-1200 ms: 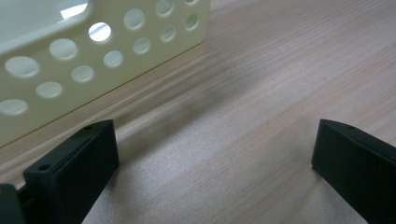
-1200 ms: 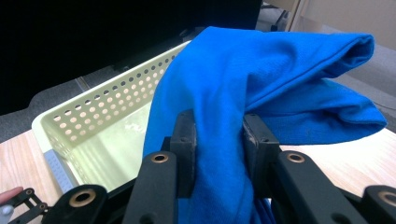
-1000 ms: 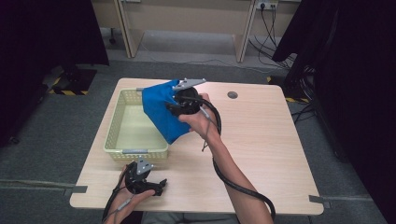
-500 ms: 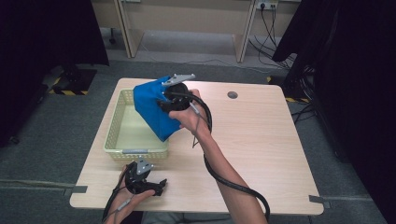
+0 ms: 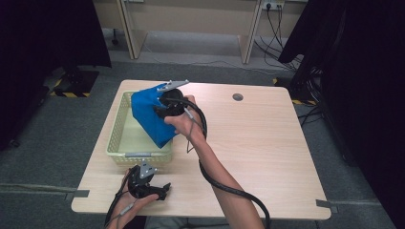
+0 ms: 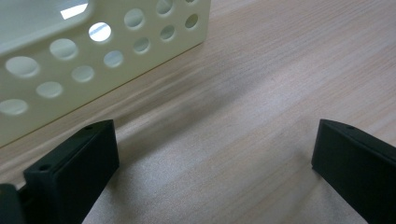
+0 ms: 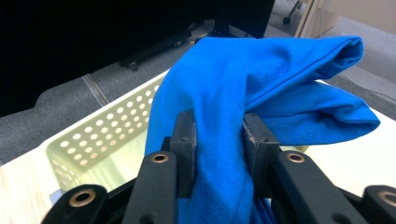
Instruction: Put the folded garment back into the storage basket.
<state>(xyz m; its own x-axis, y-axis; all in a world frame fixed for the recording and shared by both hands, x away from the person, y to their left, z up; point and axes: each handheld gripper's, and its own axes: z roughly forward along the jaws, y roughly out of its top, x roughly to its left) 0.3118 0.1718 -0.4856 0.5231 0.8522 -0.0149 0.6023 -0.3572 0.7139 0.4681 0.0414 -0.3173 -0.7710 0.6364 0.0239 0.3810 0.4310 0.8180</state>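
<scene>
A folded blue cloth (image 5: 149, 114) hangs over the pale green perforated basket (image 5: 119, 143) at the table's left. My right gripper (image 5: 165, 107) is shut on it; in the right gripper view both pads press the bunched blue cloth (image 7: 243, 88) above the basket (image 7: 100, 135). My left gripper (image 5: 160, 191) rests on the table near the front edge, just in front of the basket. In the left gripper view its black jaws stand wide open over bare wood, with the basket's wall (image 6: 93, 51) at the upper left.
The wooden table (image 5: 267, 143) has a round cable hole (image 5: 237, 97) at the back right. Grey carpet surrounds it, with desk legs and cables behind. A cable trails from the right gripper along the forearm.
My right gripper has carried the blue cloth leftward, further over the basket. The left gripper has stayed where it was.
</scene>
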